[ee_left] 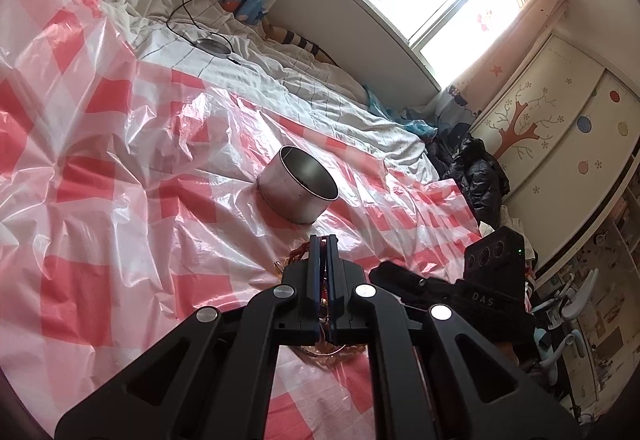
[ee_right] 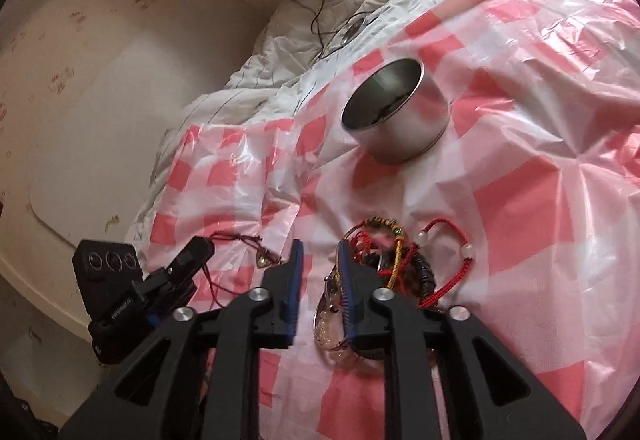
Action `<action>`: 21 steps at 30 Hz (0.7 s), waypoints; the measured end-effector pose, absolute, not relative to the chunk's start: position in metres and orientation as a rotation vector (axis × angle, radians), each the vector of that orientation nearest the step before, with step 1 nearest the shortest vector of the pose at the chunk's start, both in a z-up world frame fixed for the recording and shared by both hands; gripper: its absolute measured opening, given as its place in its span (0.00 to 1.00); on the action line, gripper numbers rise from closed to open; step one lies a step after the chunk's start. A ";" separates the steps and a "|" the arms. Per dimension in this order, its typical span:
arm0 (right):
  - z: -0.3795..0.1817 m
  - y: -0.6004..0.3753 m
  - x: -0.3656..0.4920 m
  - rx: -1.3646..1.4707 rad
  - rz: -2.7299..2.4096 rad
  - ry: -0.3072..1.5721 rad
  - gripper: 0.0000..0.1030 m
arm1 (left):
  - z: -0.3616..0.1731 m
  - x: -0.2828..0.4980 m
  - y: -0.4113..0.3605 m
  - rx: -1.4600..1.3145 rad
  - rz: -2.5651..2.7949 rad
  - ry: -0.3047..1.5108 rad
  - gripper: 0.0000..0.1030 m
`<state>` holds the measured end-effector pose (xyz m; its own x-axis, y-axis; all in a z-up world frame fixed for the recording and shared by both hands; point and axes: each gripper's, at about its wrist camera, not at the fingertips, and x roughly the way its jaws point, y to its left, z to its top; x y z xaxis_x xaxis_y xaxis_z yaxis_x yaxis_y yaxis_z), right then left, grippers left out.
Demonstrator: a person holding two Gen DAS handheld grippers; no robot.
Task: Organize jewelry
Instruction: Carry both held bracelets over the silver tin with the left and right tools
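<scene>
Left gripper (ee_left: 323, 240) pinched on a bracelet's cord | right gripper (ee_right: 320, 252) wide beside jewelry pile (ee_right: 400, 260) | I judge: pickup step | next: carry to tin (ee_left: 298, 185)

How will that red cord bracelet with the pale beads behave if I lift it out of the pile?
The red cord bracelet looks thin and limp, so it will probably droop from the right gripper rather than hold its loop. It lies against the tangled jewelry pile, so neighbours may drag along. The glossy checked plastic sheet beneath could let it slide.
</scene>
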<state>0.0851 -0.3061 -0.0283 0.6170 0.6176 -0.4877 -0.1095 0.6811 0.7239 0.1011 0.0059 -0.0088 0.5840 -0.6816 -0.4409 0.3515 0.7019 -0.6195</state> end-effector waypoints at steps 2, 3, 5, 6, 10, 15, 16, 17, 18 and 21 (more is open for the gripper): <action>-0.027 -0.312 0.082 0.710 0.426 0.794 0.60 | -0.010 0.102 0.008 -0.511 -0.629 0.722 0.02; -0.030 -0.314 0.084 0.704 0.408 0.814 0.60 | -0.010 0.102 0.008 -0.516 -0.627 0.724 0.02; -0.040 -0.317 0.086 0.695 0.350 0.874 0.60 | -0.011 0.103 0.010 -0.522 -0.629 0.725 0.02; -0.046 -0.319 0.088 0.707 0.334 0.902 0.60 | -0.010 0.102 0.010 -0.520 -0.630 0.723 0.02; -0.035 -0.323 0.090 0.773 0.443 0.794 0.60 | -0.009 0.102 0.009 -0.523 -0.640 0.720 0.02; -0.018 -0.284 0.127 0.463 0.469 0.910 0.56 | -0.009 0.103 0.008 -0.534 -0.651 0.722 0.02; -0.022 -0.277 0.134 0.386 0.443 0.947 0.51 | -0.009 0.103 0.008 -0.535 -0.651 0.722 0.02; -0.026 -0.271 0.140 0.322 0.422 0.984 0.43 | -0.009 0.103 0.008 -0.538 -0.651 0.722 0.02; -0.032 -0.265 0.142 0.258 0.396 1.007 0.39 | -0.009 0.104 0.009 -0.545 -0.651 0.724 0.02; -0.046 -0.251 0.139 0.027 0.323 1.052 0.27 | -0.008 0.106 0.009 -0.562 -0.659 0.724 0.02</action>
